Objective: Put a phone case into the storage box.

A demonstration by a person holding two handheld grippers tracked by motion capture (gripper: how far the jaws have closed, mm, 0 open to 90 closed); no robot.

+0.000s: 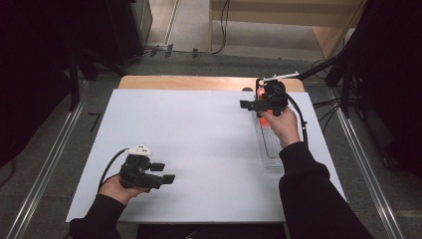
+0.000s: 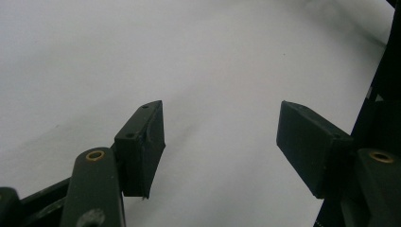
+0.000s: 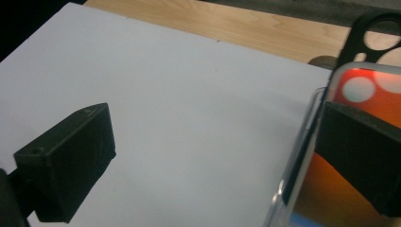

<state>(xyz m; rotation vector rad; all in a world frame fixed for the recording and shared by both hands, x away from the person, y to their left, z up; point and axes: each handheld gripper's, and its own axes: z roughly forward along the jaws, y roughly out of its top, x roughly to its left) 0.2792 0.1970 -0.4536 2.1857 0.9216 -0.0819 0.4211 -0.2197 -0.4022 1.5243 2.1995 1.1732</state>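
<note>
Phone case: an orange-red case (image 3: 373,101) with pale round spots, standing at the far end of a clear tray, at the right-hand far side of the tabletop.
Tabletop: a white sheet (image 1: 199,144) over a wooden top whose far edge (image 1: 199,82) shows bare; most of it is free, so there is plenty of room to bring the case out to the left.
Clear tray: a long transparent tray (image 1: 271,149) running from near to far under the right forearm; its wall (image 3: 302,156) stands between the right gripper's fingers, so a careless closing would likely pinch the wall along with the case.
Black holder: a black piece with round openings (image 3: 373,26) just behind the case; judged a snag if the case is dragged backward rather than lifted.
Right gripper: over the tray's far end (image 1: 259,104), fingers wide apart and holding nothing; one finger (image 3: 364,156) is in front of the case, the other (image 3: 71,156) hangs over bare sheet.
Left gripper: low over the near left of the sheet (image 1: 161,173), fingers wide, idle, well apart from the tray.
Advice: shift the right gripper toward the tray so both fingers straddle the case alone, clear of the tray wall, then close gently and lift straight up.
</note>
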